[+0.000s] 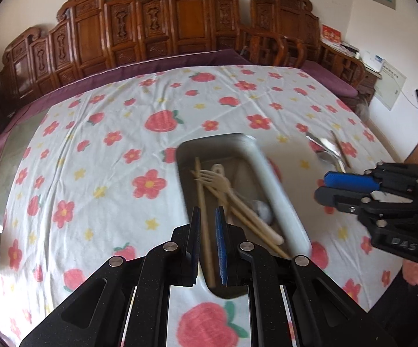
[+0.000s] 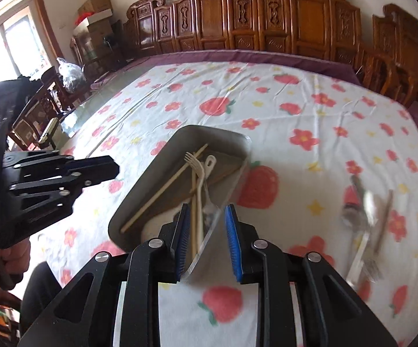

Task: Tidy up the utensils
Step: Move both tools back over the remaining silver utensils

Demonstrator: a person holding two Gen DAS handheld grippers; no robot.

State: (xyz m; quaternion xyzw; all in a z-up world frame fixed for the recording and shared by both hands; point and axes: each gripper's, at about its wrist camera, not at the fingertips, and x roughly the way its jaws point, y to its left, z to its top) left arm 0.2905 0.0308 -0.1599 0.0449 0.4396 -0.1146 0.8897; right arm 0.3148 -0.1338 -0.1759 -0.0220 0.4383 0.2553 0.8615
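While open, left gripper point(image 1: 209, 225) straddles chopstick point(image 1: 206, 231) over tray point(image 1: 278, 199).

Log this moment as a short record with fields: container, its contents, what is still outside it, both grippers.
container: clear rectangular plastic tray on the flowered tablecloth
contents: cream plastic fork, cream plastic spoon, wooden chopsticks
outside: blurred metal cutlery on the cloth, right of tray
left gripper: open, over tray
right gripper: open, over tray's near edge

Matte black speckled left claw point(image 1: 209, 243) and right claw point(image 2: 206, 240), blue ribbed pads point(image 2: 233, 243) inside. Round silver screws point(image 1: 171, 246) at linkage joints. White "DAS" lettering point(image 1: 403, 245); bare hand point(image 2: 12, 253).
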